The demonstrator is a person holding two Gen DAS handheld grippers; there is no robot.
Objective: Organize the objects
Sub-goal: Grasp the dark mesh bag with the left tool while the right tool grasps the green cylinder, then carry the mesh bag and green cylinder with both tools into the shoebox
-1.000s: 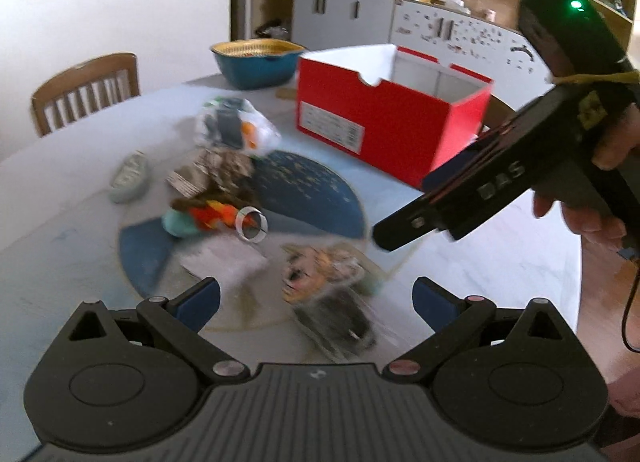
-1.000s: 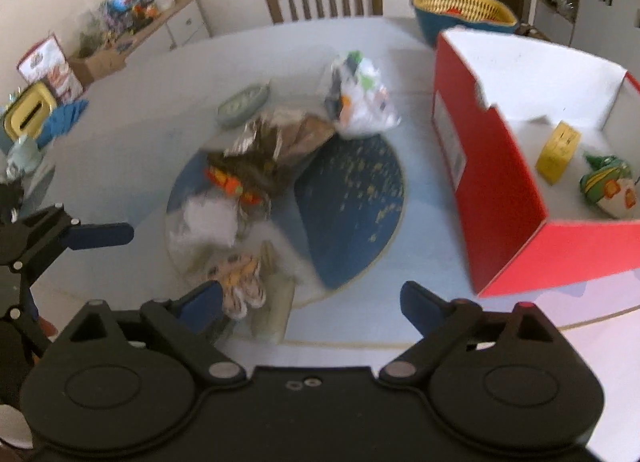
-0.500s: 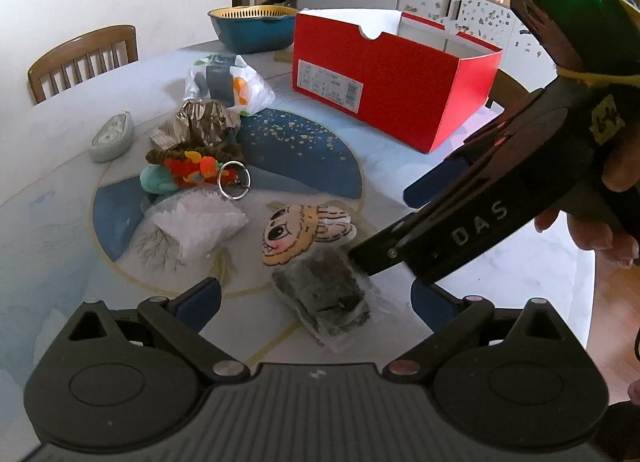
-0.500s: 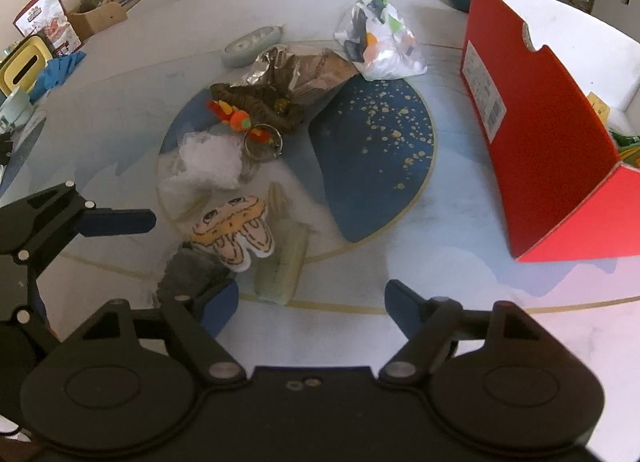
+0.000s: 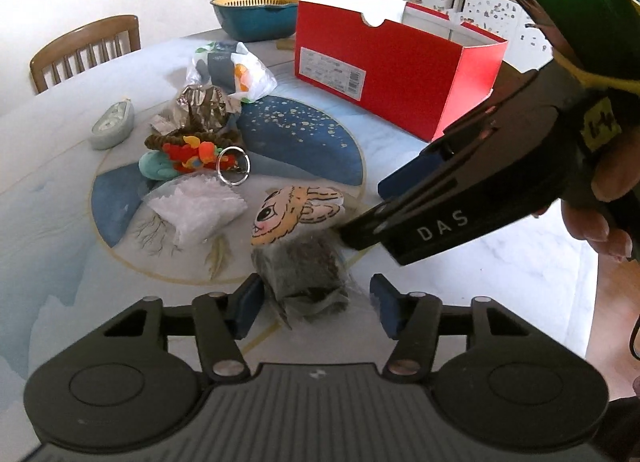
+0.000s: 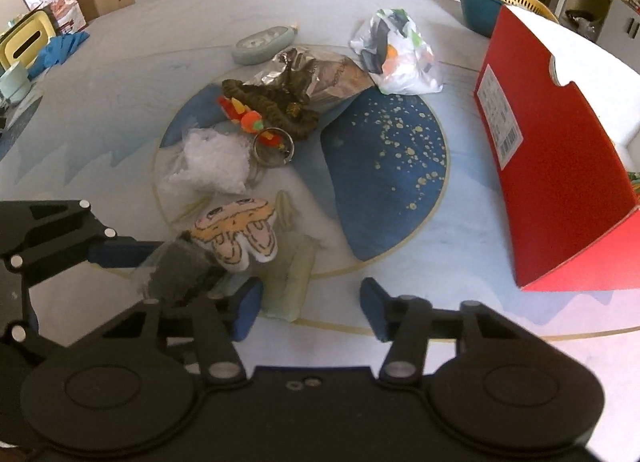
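Observation:
My left gripper (image 5: 316,308) hangs low over the table's front edge, its jaws closing around a dark grey packet in clear wrap (image 5: 304,278). The left pad is at the packet's side and the right pad stands off it. My right gripper (image 6: 310,310) is closing too, with a pale green translucent packet (image 6: 290,282) between its fingers and a gap on the right side. A rabbit-face plush (image 5: 296,209) lies just behind both packets. The open red shoebox (image 5: 400,73) stands at the back right.
On the round table (image 6: 120,73) lie a white crumpled bag (image 5: 196,209), a colourful toy with a key ring (image 5: 188,153), a foil bag (image 5: 200,105), a plastic bag (image 5: 232,69) and a grey-green pouch (image 5: 112,125). A blue basket (image 5: 256,17) and a chair (image 5: 84,49) stand behind.
Both grippers have come down close to the table and their jaws have narrowed. The dark packet now sits between the left fingers, the pale green one between the right fingers.

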